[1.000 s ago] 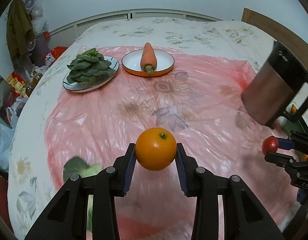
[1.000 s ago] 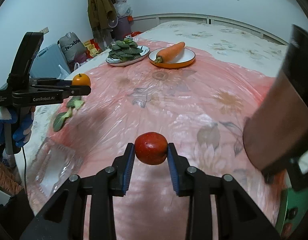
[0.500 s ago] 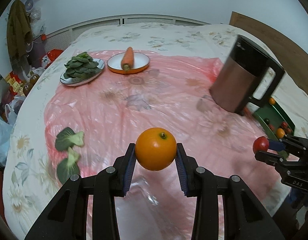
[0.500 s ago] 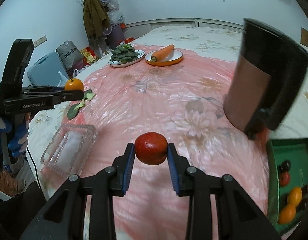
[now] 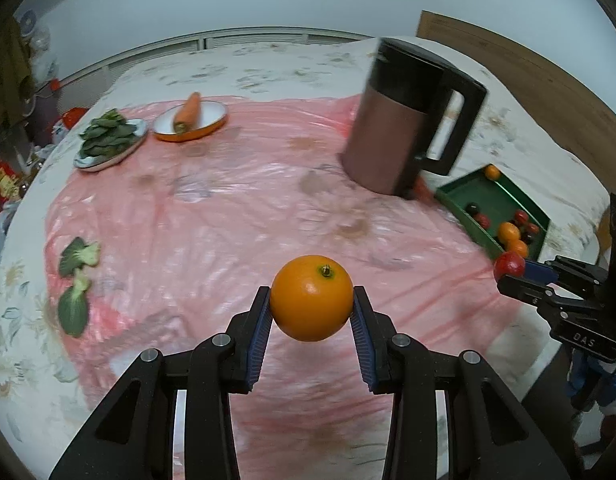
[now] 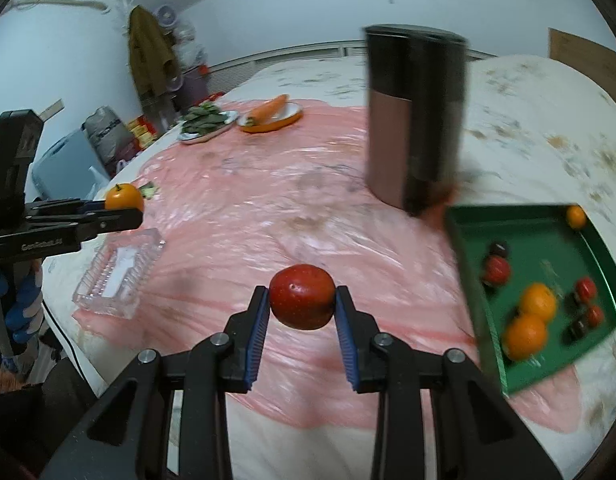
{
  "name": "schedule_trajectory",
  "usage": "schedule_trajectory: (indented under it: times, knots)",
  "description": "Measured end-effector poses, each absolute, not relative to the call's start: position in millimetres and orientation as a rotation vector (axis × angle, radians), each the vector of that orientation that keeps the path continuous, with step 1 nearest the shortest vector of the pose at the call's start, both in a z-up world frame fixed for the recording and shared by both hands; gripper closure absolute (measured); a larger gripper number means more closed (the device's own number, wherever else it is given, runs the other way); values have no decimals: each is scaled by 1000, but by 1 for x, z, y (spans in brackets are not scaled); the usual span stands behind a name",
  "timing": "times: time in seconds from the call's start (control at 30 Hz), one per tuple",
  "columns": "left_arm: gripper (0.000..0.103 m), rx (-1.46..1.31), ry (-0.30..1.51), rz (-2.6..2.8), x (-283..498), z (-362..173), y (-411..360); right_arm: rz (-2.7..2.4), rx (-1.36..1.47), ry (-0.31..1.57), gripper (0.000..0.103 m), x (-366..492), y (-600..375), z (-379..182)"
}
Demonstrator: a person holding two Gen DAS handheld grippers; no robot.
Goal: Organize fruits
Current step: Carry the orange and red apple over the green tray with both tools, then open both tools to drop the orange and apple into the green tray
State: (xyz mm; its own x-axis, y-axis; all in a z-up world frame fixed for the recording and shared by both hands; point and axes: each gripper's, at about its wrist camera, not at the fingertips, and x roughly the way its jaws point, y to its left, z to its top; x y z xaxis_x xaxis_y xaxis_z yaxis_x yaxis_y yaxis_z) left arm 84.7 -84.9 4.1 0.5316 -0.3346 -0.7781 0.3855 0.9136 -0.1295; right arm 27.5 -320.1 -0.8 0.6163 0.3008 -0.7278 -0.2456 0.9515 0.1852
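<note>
My left gripper point(image 5: 312, 312) is shut on an orange point(image 5: 312, 298) and holds it above the pink sheet. My right gripper point(image 6: 301, 308) is shut on a red apple point(image 6: 301, 297), also in the air. The apple also shows in the left wrist view point(image 5: 509, 264), and the orange in the right wrist view point(image 6: 123, 197). A green tray point(image 6: 468, 276) at the right holds several oranges and small red and dark fruits. It lies to the right of both grippers and also shows in the left wrist view point(image 5: 460, 206).
A brown and black kettle point(image 5: 404, 120) stands next to the tray's far corner. A plate of greens point(image 5: 107, 140) and an orange plate with a carrot point(image 5: 189, 118) sit far left. Broccoli pieces point(image 5: 77, 272) lie at left. A glass dish point(image 6: 119, 272) sits near the front edge.
Both grippers have pulled back and swung right with their fruits held. The kettle and green tray have come more fully into view; the plates look smaller and farther.
</note>
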Motion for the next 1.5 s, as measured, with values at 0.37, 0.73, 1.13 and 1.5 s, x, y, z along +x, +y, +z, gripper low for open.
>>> schedule_trajectory:
  times: [0.37, 0.73, 1.13, 1.5]
  knots:
    - [69, 131, 947, -544, 73, -4, -170, 135, 151, 835, 76, 2, -424, -11]
    - [69, 198, 993, -662, 80, -22, -260, 2, 180, 837, 76, 7, -503, -26]
    - [69, 251, 998, -759, 103, -32, -354, -34, 176, 861, 76, 24, -536, -52]
    - [69, 338, 1014, -750, 127, -60, -413, -38, 120, 900, 76, 40, -542, -70]
